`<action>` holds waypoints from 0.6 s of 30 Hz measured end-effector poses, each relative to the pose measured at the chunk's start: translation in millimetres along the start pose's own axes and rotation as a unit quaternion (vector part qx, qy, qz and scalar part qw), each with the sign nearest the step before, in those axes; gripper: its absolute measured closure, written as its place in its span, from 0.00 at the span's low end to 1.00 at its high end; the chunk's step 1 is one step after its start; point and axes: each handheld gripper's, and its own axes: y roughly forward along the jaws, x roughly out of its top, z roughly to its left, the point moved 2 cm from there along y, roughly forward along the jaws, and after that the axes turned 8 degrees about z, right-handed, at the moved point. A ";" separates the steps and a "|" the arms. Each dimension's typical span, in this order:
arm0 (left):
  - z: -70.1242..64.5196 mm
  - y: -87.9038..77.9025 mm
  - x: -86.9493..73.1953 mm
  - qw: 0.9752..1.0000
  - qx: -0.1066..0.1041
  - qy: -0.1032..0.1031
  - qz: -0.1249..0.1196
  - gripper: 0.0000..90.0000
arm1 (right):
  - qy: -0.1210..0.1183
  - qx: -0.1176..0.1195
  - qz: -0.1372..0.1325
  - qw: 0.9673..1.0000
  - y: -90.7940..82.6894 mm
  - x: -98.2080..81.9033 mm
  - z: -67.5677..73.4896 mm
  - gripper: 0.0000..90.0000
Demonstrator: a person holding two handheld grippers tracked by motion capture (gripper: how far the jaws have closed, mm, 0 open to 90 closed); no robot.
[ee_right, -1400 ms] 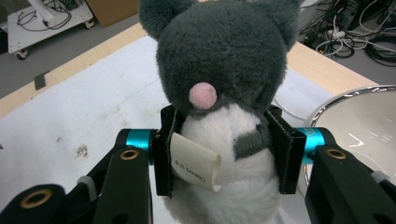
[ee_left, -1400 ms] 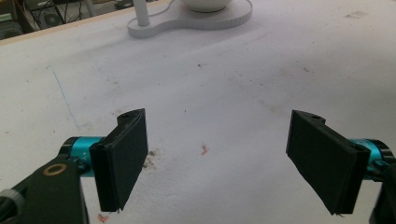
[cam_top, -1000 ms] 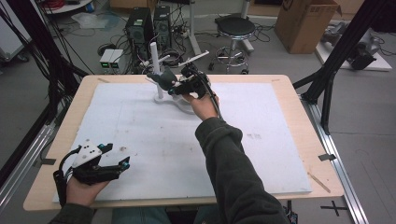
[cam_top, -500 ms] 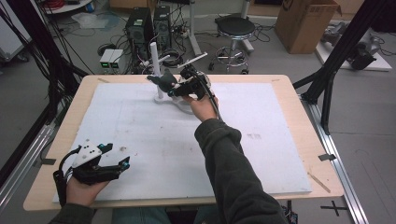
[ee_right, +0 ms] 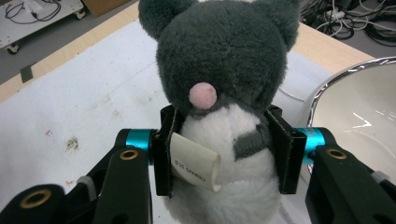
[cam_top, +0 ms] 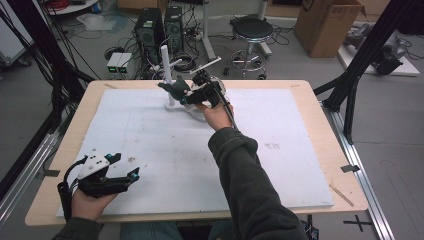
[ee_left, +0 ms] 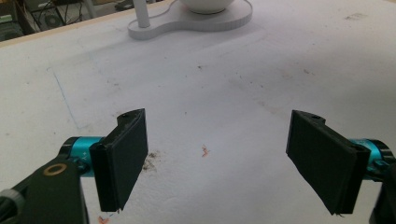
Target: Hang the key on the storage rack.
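Right claw [ee_right: 224, 156] is clamped on a plush [ee_right: 224, 88], its black pads squeezing the white belly just under the grey head, with a paper tag [ee_right: 196, 163] pinched against one pad. In the high view that claw [cam_top: 192, 95] holds the toy up at the far edge of the desk [cam_top: 320, 145], just beside a white stand [cam_top: 167, 75] and over its base, with a shiny bowl [ee_right: 359, 112] close at the toy's side. Left claw [cam_top: 125, 172] rests near the front left corner of the white mat [cam_top: 165, 150], well apart from all this; its jaws stand wide with nothing between them. The grip looks the weak point: soft stuffing gives under the pads, and the tag may let the fabric slide, so the toy could sag or twist out if swung quickly. With the post and bowl so near, a careless move could also knock the stand or drag the bowl's rim.
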 end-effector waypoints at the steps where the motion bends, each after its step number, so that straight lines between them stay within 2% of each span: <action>1: 0.0 0.1 0.1 1.000 0.000 -0.001 0.001 0.24 | 0.000 0.001 0.000 1.000 0.6 0.0 0.1 0.59; 18: 0.8 2.9 1.7 1.000 0.000 -0.005 0.002 0.24 | 0.002 -0.003 0.012 1.000 11.7 -1.2 -4.5 0.59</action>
